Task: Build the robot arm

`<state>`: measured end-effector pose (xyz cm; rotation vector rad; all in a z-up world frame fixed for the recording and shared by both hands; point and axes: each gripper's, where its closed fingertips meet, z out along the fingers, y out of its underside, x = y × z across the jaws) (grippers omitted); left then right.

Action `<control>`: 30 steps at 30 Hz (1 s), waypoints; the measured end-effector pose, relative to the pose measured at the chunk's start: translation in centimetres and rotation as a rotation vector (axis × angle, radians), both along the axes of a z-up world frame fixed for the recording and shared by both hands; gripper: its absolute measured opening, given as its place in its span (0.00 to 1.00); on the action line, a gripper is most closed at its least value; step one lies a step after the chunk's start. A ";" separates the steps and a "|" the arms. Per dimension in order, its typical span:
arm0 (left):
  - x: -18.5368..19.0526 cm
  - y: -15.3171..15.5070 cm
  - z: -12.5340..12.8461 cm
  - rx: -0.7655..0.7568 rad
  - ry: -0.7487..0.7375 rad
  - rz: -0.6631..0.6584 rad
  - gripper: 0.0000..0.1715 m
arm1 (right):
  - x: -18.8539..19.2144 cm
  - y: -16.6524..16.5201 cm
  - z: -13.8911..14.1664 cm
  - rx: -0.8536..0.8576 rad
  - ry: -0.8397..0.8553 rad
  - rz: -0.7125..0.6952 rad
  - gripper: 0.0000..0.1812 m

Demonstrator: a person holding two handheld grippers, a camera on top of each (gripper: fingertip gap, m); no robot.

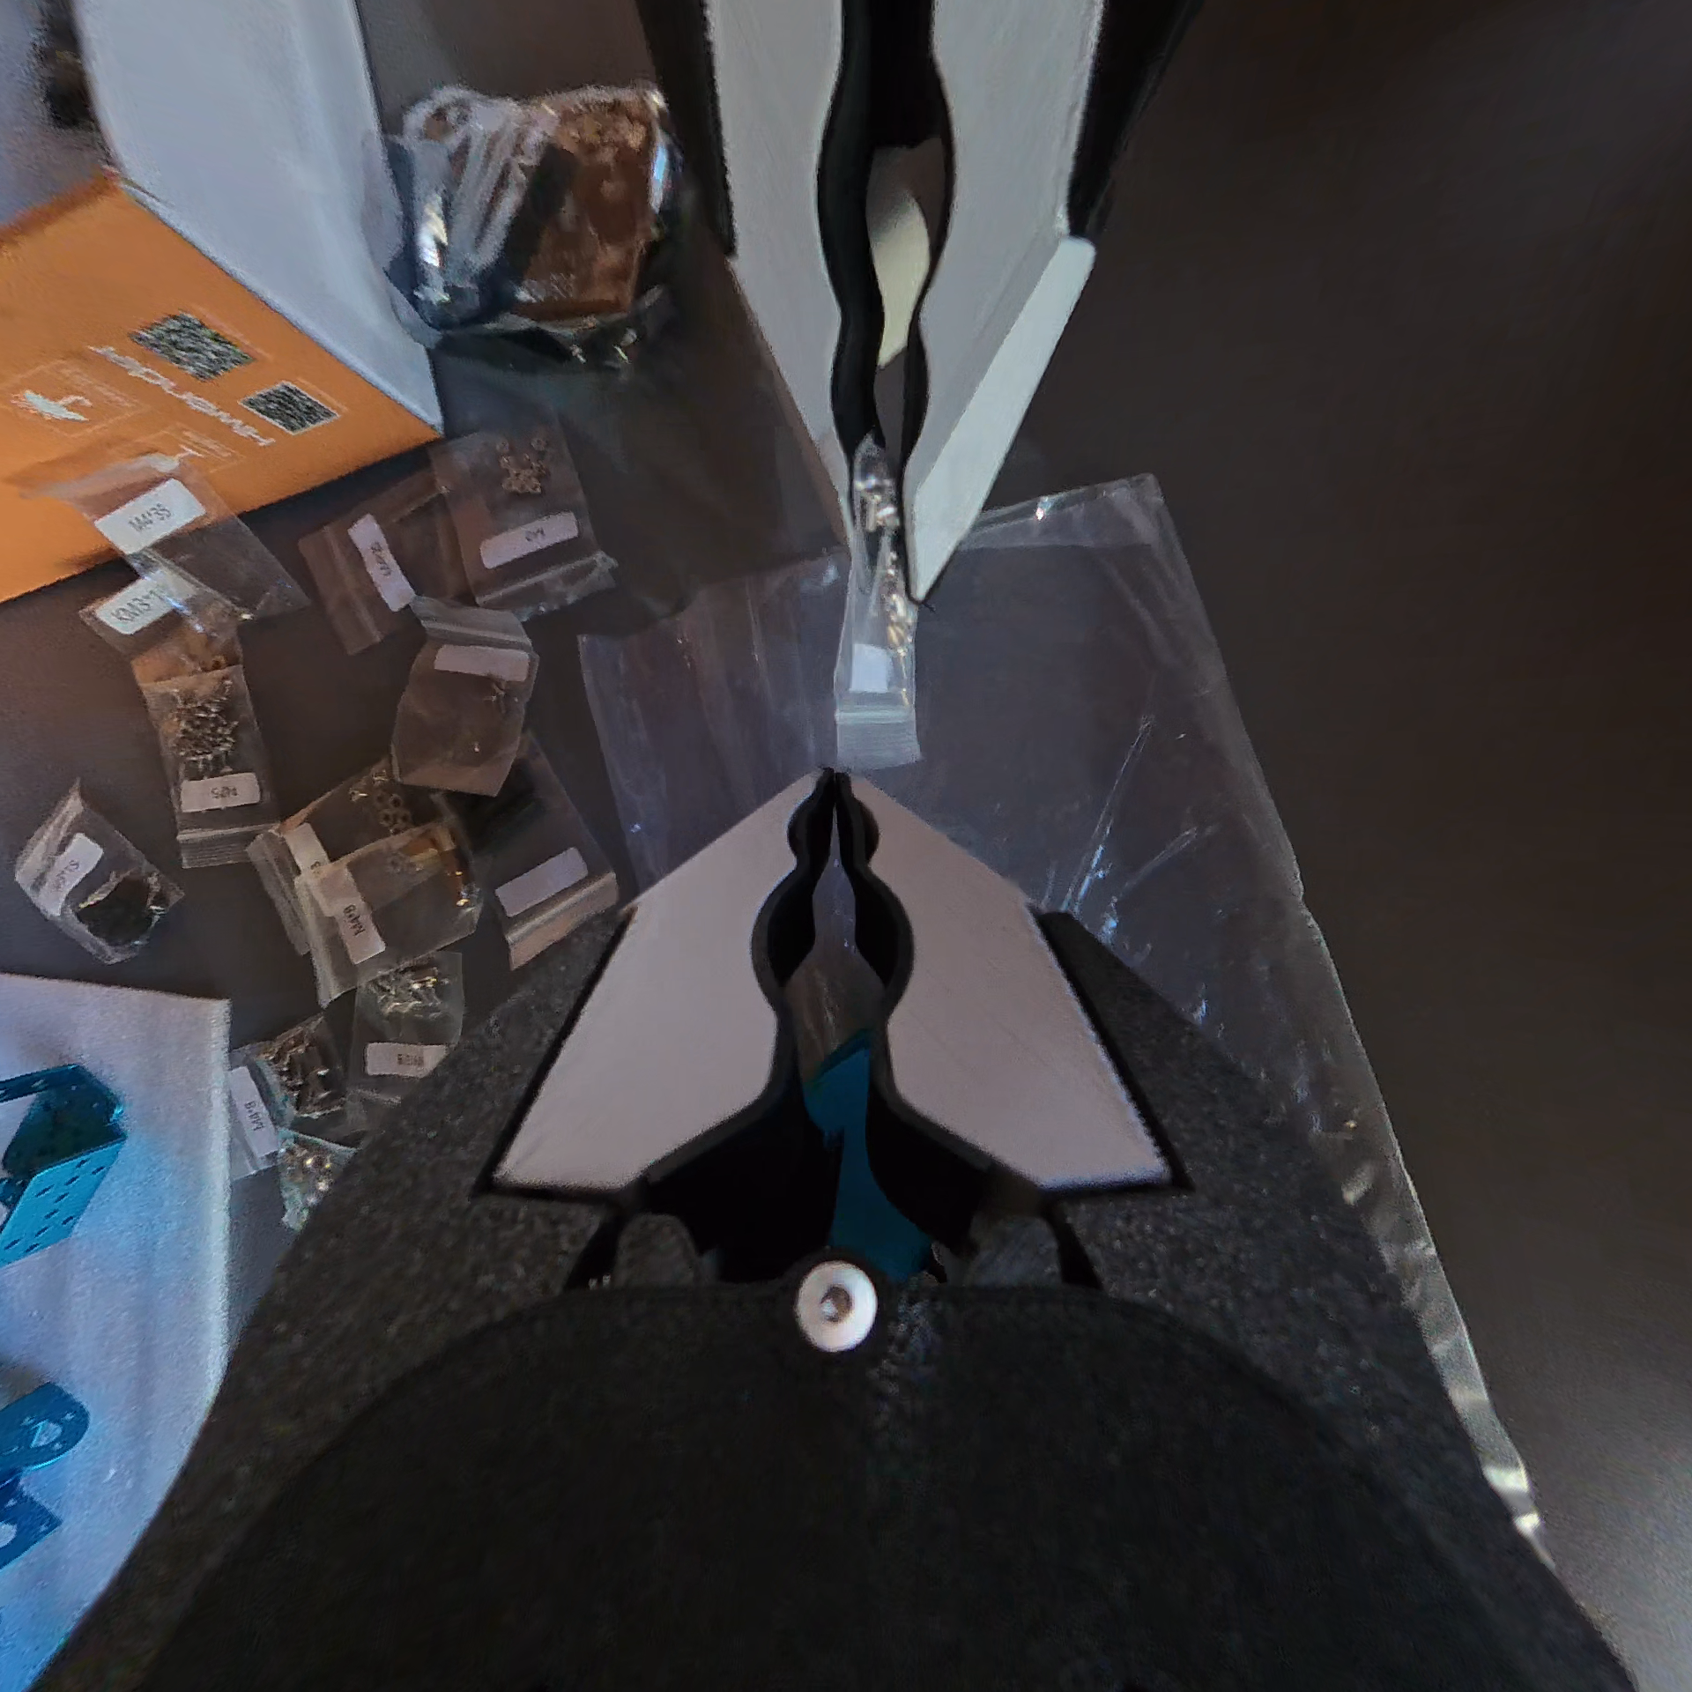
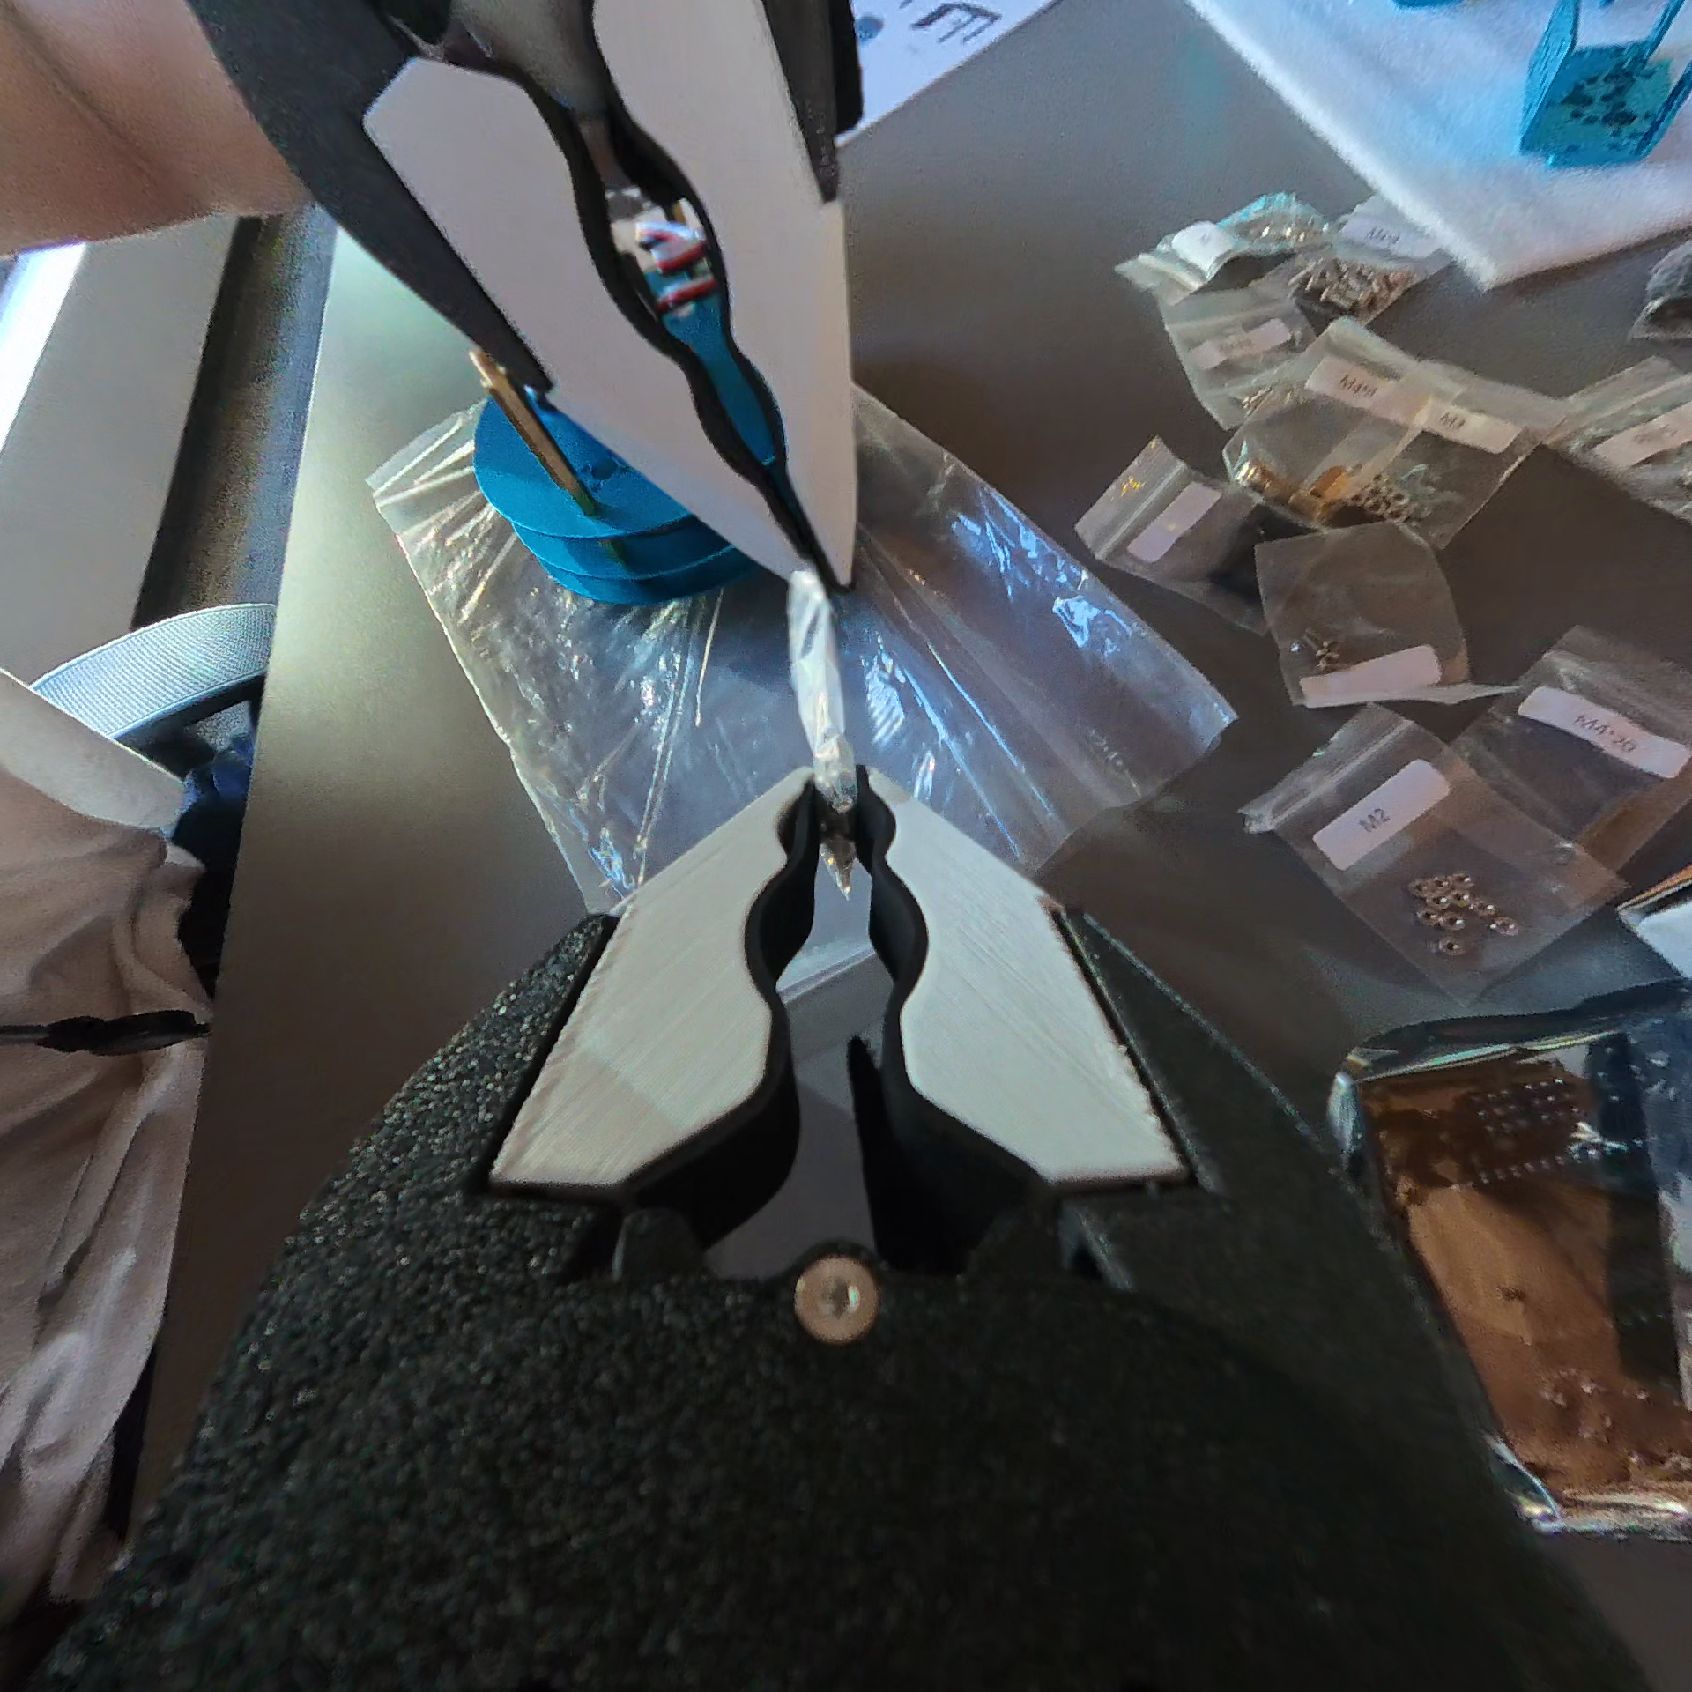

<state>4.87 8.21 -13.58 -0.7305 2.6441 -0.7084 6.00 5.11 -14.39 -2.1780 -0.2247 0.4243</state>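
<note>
Short printed codes stand on white stickers [image 2: 1381,813], one on the bag [image 1: 874,696] I pinch and one on each of the small bags [image 2: 1465,916] lying about, and the orange box [image 1: 137,366] bears white print and two code squares

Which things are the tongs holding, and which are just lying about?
Held:
- small clear bag, pinched between left tongs and right tongs

Lying about:
- big clear bag
- blue discs
- labelled little bags
- orange box
- blue brackets
</note>
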 end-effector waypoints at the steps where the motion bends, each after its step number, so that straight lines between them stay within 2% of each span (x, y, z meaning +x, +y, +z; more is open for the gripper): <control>1: -0.2 0.1 -0.4 0.024 0.018 -0.008 0.00 | 0.1 0.0 -0.3 -0.010 0.000 -0.001 0.03; 5: -0.1 1.3 -1.1 0.116 0.034 0.008 0.00 | 0.3 -0.3 -2.0 -0.091 -0.024 -0.003 0.03; 10: -0.3 1.1 -1.1 0.099 0.049 -0.007 0.00 | 0.3 -0.4 -2.7 -0.121 -0.039 0.002 0.03; 17: 0.6 -0.9 -1.3 0.088 0.094 -0.052 0.02 | 0.1 -0.4 -2.8 -0.117 -0.065 0.015 0.03; 19: 0.5 -1.7 -1.7 0.071 0.145 -0.076 0.02 | 0.1 -0.4 -2.8 -0.110 -0.085 0.018 0.03; 24: 0.8 -1.7 -1.8 0.095 0.183 -0.062 0.02 | 0.2 -0.4 -2.6 -0.097 -0.088 0.018 0.03; 28: 0.5 -1.6 -1.1 0.093 0.168 -0.067 0.02 | 0.4 0.2 -0.8 -0.003 -0.091 -0.006 0.03; 30: 0.3 -1.5 -1.4 0.105 0.173 -0.068 0.02 | 0.5 0.0 -1.5 -0.042 -0.096 -0.005 0.03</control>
